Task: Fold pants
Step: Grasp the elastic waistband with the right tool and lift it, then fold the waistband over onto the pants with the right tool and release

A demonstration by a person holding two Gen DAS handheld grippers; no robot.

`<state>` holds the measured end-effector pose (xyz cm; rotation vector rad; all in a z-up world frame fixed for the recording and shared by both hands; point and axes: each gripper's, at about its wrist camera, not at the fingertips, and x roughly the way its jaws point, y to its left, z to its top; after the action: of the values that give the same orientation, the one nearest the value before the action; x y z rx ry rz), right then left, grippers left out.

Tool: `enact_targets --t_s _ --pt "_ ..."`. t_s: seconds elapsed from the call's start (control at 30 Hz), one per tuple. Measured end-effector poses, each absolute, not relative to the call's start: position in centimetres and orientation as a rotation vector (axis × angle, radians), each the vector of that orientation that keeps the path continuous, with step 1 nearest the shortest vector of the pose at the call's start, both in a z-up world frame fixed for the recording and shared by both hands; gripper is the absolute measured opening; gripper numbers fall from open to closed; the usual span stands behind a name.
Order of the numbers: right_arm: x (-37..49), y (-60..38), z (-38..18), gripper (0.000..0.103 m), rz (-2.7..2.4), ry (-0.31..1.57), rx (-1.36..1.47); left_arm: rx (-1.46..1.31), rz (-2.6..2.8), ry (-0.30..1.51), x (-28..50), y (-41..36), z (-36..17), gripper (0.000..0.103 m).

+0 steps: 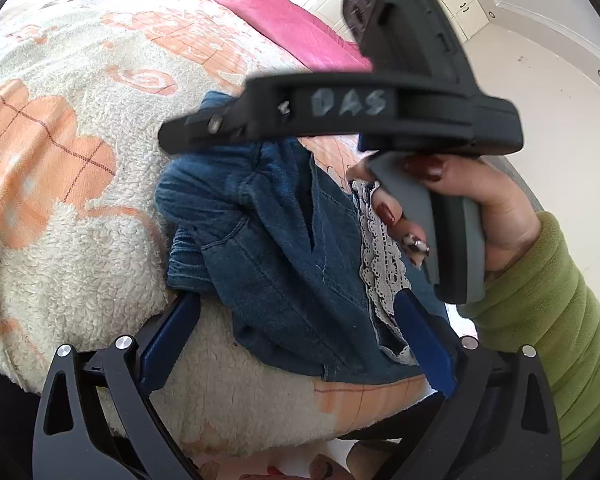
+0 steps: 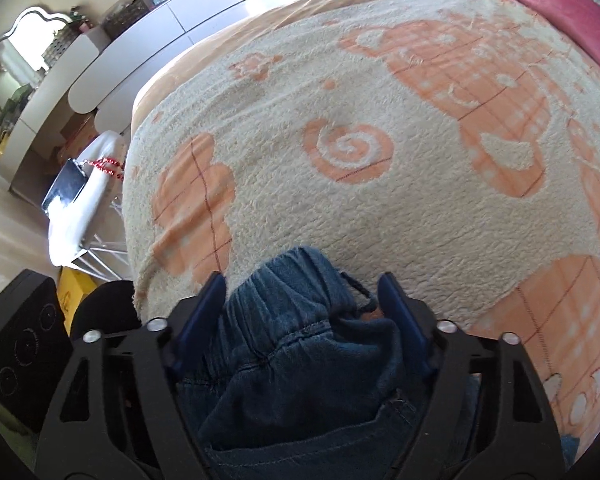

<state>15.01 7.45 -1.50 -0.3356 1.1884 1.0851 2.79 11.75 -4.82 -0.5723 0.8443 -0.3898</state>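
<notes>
Blue denim pants (image 1: 284, 248) with a white lace trim (image 1: 380, 256) lie bunched on a cream and orange fleece blanket (image 1: 80, 200). My left gripper (image 1: 296, 308) is open, its blue fingers on either side of the bunched denim near the blanket's front edge. The right gripper's black body (image 1: 380, 108) crosses the left wrist view above the pants, held by a hand in a green sleeve. In the right wrist view my right gripper (image 2: 302, 284) is open with the elastic waistband of the pants (image 2: 296, 320) between its fingers.
A pink pillow (image 1: 268, 12) lies at the far end of the bed. Beside the bed stand a white stool (image 2: 80, 208) with a dark tablet, a long white desk (image 2: 160, 28) and a mirror (image 2: 24, 48). A black speaker-like box (image 2: 20, 356) sits at lower left.
</notes>
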Motion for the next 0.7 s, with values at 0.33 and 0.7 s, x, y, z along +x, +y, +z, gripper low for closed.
enact_targets --t_s 0.33,0.7 --pt "14.1 1.9 1.9 0.029 1.16 1.095 -0.184 -0.588 -0.404 0.799 1.0 12.3 -4.0 0.097" --pt "14.2 -6.3 5.6 0.029 1.166 0.993 0.006 -0.592 -0.495 0.787 2.5 8.5 -1.8 0.097"
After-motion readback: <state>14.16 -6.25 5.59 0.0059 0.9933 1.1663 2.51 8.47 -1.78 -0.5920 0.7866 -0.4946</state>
